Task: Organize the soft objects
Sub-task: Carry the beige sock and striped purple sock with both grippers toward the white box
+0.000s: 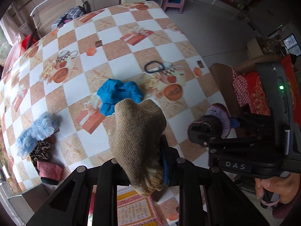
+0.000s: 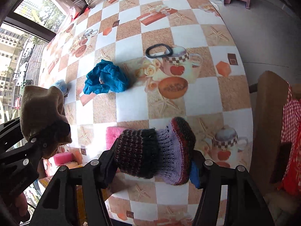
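— Checkered oilcloth table [image 2: 129, 43], printed with teacups and gift boxes, fills both views, and a window shows beyond its far edge. What are the claws doing above it?

— The left gripper [image 1: 144, 162] is clamped tight on a tan knitted glove [image 1: 139, 135], which hangs bunched between its jaws, clear of the cloth. The right gripper [image 2: 154, 162] is clamped on a dark striped and lilac crocheted bootie [image 2: 156, 150], its jaws standing wider because the bootie is bulky.

— Why hold both up at once?

— My guess is that each piece is being carried to a pile, so lifting clear keeps them from dragging the other things.

— What lies farther out?

— Just past the glove, a crumpled bright blue cloth [image 1: 120, 96] rests on the table, and beyond it a black elastic hair band [image 1: 154, 66]. At the near left edge sit a fluffy light blue scrunchie [image 1: 37, 131], a leopard-print fabric piece [image 1: 40, 151] and a pink knitted piece [image 1: 49, 171], touching one another like a started group.

— Any containers?

— None that I can make out on the table; nothing holds the soft items yet.
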`<action>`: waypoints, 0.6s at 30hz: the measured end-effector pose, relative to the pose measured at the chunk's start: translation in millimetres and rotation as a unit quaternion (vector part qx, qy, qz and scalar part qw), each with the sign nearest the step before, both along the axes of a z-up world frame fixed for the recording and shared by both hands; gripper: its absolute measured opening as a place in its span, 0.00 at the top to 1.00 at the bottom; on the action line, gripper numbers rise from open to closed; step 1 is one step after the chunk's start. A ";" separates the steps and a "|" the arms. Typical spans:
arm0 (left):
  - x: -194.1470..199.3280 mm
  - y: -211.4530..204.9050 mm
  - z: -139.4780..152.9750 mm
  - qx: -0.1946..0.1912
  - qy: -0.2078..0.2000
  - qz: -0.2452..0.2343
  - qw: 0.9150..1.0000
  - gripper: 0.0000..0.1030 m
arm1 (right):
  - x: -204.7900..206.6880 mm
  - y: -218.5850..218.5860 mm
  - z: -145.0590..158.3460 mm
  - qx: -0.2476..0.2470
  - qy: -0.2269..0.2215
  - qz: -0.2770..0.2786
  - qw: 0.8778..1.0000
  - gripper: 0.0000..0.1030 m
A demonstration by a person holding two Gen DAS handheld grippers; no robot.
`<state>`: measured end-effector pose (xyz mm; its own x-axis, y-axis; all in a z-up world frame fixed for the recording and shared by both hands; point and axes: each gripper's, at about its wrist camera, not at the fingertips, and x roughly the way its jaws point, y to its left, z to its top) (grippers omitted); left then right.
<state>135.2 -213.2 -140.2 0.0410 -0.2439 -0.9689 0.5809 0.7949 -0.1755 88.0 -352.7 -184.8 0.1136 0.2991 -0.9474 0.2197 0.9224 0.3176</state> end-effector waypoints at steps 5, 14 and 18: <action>-50.6 -10.7 20.7 -0.031 -0.001 -0.063 0.998 0.75 | -41.9 1.5 3.7 -0.015 0.016 -0.026 0.999 0.39; -141.4 14.6 44.8 -0.063 0.012 -0.146 0.987 0.75 | -114.6 21.8 16.7 -0.030 0.031 -0.055 0.998 0.39; -172.1 43.2 48.6 -0.067 0.019 -0.171 0.983 0.75 | -132.9 47.3 19.2 -0.031 0.034 -0.048 0.998 0.39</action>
<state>-36.9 -169.9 -91.6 -0.1011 -0.3635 -0.9261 0.8005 0.5231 -0.2927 -44.9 -305.4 -165.6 0.0740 0.2299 -0.9704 0.3262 0.9140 0.2414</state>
